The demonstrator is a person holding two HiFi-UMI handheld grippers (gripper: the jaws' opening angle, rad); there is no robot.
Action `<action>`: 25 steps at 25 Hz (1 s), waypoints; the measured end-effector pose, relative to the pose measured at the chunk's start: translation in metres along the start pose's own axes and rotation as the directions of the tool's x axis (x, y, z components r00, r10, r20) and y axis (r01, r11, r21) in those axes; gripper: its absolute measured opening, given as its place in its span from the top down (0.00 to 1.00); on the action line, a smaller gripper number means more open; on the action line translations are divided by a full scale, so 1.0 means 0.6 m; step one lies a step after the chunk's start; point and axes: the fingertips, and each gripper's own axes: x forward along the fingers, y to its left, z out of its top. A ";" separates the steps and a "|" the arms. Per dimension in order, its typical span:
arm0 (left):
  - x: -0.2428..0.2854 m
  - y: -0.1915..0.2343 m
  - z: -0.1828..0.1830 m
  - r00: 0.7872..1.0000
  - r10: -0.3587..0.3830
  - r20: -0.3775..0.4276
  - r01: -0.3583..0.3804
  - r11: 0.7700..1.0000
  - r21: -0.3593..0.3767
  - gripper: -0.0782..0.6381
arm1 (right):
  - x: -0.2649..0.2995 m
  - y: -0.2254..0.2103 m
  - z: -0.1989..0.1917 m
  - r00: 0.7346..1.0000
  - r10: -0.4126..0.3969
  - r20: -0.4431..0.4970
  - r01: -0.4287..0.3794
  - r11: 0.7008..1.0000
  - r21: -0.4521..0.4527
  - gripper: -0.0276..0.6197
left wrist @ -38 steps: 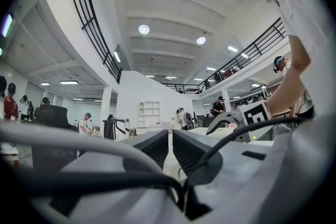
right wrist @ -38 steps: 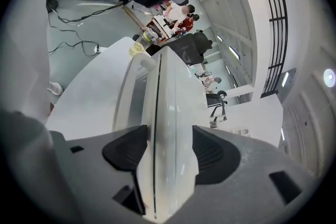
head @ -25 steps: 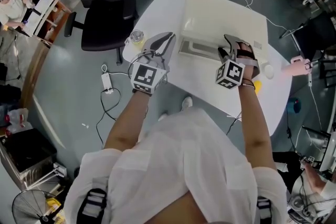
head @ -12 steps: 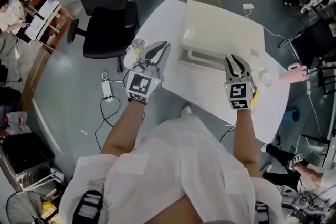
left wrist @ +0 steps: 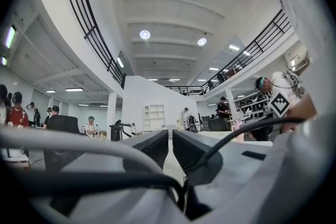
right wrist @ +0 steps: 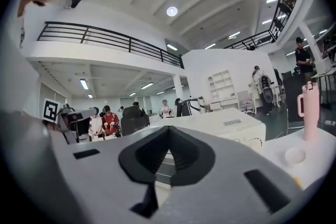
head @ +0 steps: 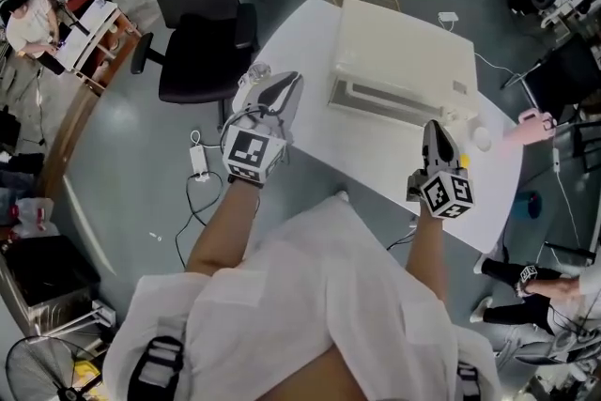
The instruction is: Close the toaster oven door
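Looked down on a white tabletop [head: 376, 150] with a black office chair [head: 202, 23] just off its far left corner. Found a cream toaster oven [head: 404, 47] sitting on the far half of that tabletop, its front turned toward the person. Saw its door [head: 390, 100] apparently standing upright against the front, as far as the head view allowed. Held the left gripper [head: 293, 82] over the left edge of the tabletop, beside the oven's left end and not touching it. Kept its jaws drawn close together, with only a thin slit between them and nothing in it. Held the right gripper [head: 434, 127] over the near right part of the tabletop, pointing at the oven's right front corner but apart from it. Had its jaws closed tip to tip and empty. Noted a pink bottle [head: 529, 123] upright at the tabletop's right end, well to the right of the right gripper. Spotted a small clear glass [head: 259, 70] at the tabletop's left edge, just beyond the left gripper's tips.
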 end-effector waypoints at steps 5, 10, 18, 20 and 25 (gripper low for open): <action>-0.033 -0.002 0.013 1.000 0.003 0.017 -0.002 1.000 -0.021 0.86 | -0.028 0.029 0.015 1.000 0.007 0.025 -0.006 0.999 -0.053 0.95; -0.053 -0.012 0.024 1.000 -0.010 0.022 0.010 1.000 -0.012 0.86 | -0.042 0.049 0.018 1.000 0.012 0.001 -0.012 0.992 -0.127 0.95; -0.063 -0.031 0.042 0.999 -0.026 0.027 0.026 0.999 0.024 0.85 | -0.057 0.063 0.041 0.999 0.013 0.030 -0.008 0.986 -0.164 0.95; -0.075 -0.032 0.035 0.999 -0.030 0.021 0.029 0.999 0.020 0.86 | -0.062 0.071 0.029 1.000 0.013 0.026 -0.009 0.987 -0.162 0.95; -0.089 -0.041 0.027 0.999 -0.033 0.004 0.033 0.999 0.014 0.86 | -0.077 0.073 0.020 1.000 0.005 0.011 -0.003 0.986 -0.166 0.95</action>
